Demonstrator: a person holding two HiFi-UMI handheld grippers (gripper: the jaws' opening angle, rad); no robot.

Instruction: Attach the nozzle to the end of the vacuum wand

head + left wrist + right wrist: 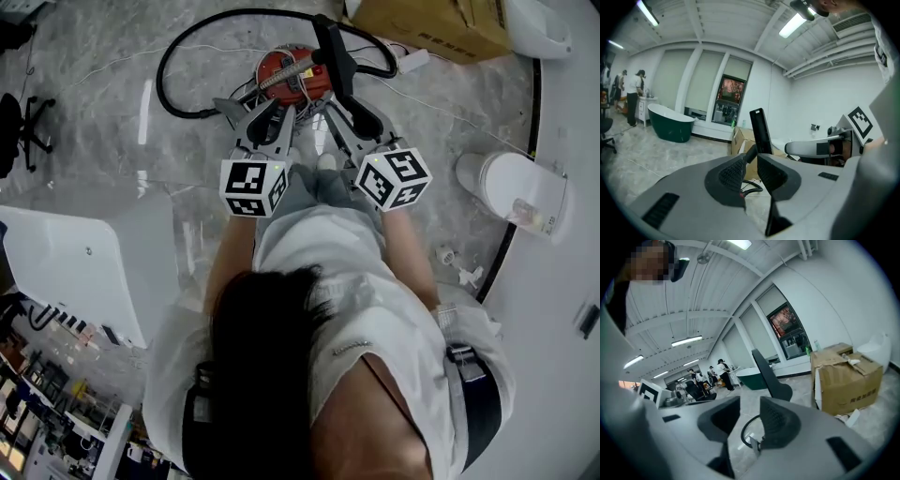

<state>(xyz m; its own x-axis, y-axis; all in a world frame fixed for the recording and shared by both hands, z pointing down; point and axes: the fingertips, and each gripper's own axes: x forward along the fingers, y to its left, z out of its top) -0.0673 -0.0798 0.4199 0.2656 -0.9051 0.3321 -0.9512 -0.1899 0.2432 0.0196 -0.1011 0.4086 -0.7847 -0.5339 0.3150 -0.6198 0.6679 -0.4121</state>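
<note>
Two pairs of jaws converge. On the left gripper (751, 158), narrow jaws hide the foot of the black crevice nozzle (760, 129) at their tips, contact unclear. On the right gripper (749, 404) they stand apart, unfilled, the nozzle rising beyond one finger. Farther off, the red canister (274, 61) is half covered.

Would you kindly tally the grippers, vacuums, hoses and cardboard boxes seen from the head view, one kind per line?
Grippers: 2 (left gripper, right gripper)
Vacuum: 1
Hose: 1
Box: 1
Total: 5
</note>
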